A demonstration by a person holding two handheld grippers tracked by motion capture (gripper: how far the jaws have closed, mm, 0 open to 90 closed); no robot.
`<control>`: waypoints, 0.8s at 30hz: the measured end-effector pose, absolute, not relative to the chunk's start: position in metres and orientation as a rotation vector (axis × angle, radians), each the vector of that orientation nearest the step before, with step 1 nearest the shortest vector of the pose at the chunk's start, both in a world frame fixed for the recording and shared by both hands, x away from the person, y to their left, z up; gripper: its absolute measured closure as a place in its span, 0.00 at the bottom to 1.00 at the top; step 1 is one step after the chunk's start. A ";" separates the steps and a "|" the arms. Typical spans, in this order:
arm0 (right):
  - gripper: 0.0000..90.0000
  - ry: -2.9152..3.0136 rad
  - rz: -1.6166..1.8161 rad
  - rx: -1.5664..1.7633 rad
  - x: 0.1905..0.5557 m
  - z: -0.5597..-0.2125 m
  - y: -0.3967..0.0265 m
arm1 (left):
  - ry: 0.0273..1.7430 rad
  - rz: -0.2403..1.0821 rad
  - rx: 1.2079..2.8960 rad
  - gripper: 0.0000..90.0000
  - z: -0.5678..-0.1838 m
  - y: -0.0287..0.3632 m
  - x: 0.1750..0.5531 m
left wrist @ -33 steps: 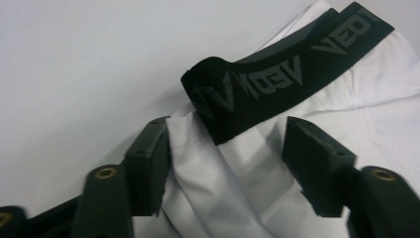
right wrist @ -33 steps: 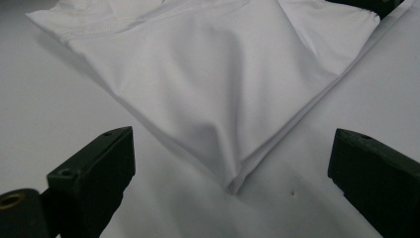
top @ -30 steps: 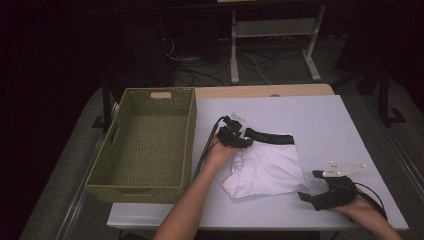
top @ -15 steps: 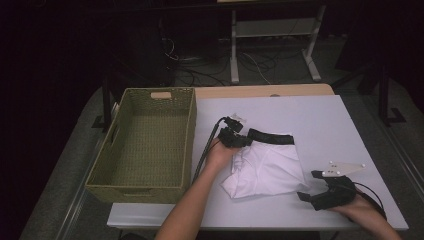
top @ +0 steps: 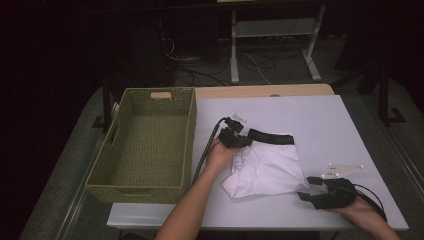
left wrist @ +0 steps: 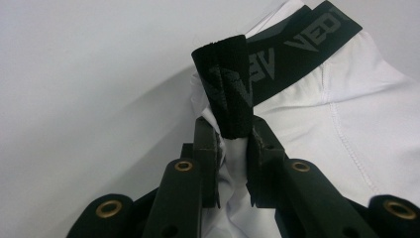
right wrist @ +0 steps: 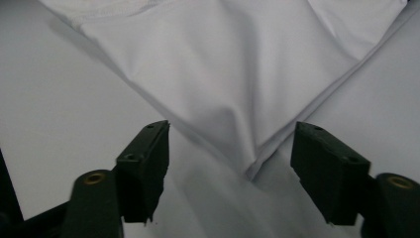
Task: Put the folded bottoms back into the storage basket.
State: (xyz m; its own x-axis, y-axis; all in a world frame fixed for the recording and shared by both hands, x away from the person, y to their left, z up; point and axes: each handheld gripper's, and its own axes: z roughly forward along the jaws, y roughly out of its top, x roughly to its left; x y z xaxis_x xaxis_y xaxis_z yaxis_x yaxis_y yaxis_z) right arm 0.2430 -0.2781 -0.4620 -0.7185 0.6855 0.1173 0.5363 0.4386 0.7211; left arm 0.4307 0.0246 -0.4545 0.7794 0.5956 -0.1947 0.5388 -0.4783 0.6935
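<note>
The left gripper (left wrist: 233, 148) pinches the black waistband (left wrist: 229, 94) of the white underwear (top: 270, 167); the right gripper (right wrist: 230, 163), jaws just closing, stands spread around its corner, not touching

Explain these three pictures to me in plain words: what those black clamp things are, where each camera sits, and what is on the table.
A person sits at a white table and holds a hand tool with two-jawed tongs in each hand. The wide picture comes from a fixed camera above the table. The other two come from small cameras riding on each tool, looking along its jaws.

On the table lie white underwear with a black waistband and, at the left, a woven green basket.

The left tongs are shut on the garment's corner at the waistband. The right tongs sit at the garment's near corner; their jaws have just been closing, with the fabric tip between them but not yet pinched.
</note>
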 end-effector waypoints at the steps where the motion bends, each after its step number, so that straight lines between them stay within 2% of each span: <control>1: 0.41 2.502 1.140 1.070 0.243 -0.462 -0.278 | 0.840 0.092 2.184 0.85 -0.455 0.025 0.431; 2: 0.41 2.502 1.140 1.070 0.243 -0.462 -0.278 | 0.840 0.092 2.184 0.85 -0.455 0.025 0.431; 10: 0.60 2.505 1.108 1.039 0.244 -0.463 -0.276 | 0.839 0.097 2.180 0.85 -0.455 0.025 0.430; 13: 0.63 2.505 1.094 1.024 0.244 -0.464 -0.275 | 0.839 0.099 2.179 0.85 -0.455 0.025 0.430; 16: 0.72 2.491 1.083 1.009 0.246 -0.465 -0.275 | 0.843 0.097 2.164 0.85 -0.456 0.026 0.429; 24: 0.79 2.488 1.075 1.008 0.246 -0.465 -0.276 | 0.843 0.104 2.170 0.85 -0.456 0.025 0.429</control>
